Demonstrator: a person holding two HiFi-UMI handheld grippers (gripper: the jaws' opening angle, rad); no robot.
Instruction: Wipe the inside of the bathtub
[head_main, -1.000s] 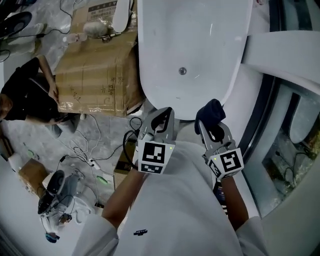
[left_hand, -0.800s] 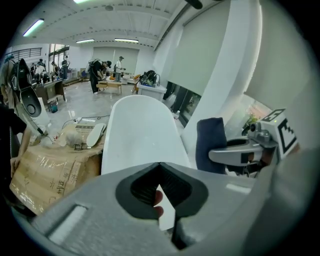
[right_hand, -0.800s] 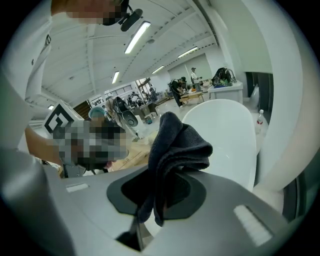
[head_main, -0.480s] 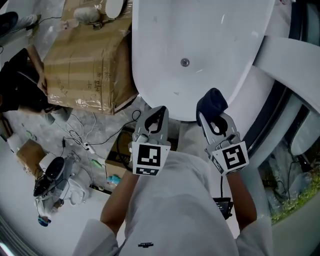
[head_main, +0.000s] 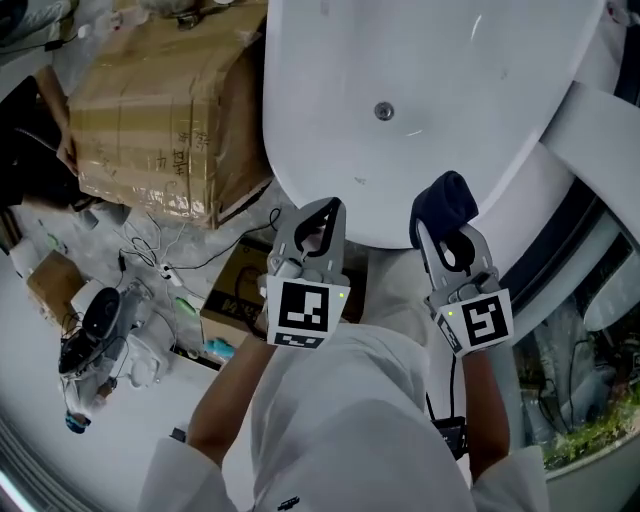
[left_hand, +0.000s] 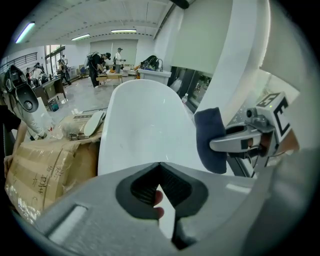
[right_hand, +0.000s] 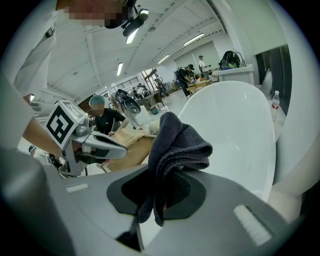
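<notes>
Bathtub (head_main: 420, 60) closer — right hand-held gripper (head_main: 449, 236) pinches one cloth (head_main: 446, 198); left hand-held gripper (head_main: 323, 208) pressed together.

Legible text: none | cardboard box (head_main: 150, 110), far left: dark print, unreadable | left gripper (head_main: 328, 212), right gripper (head_main: 447, 232): square markers only

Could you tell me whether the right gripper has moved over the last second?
No, hardly: the right gripper and its dark cloth still overhang the bathtub's near rim, right of the drain.
</notes>
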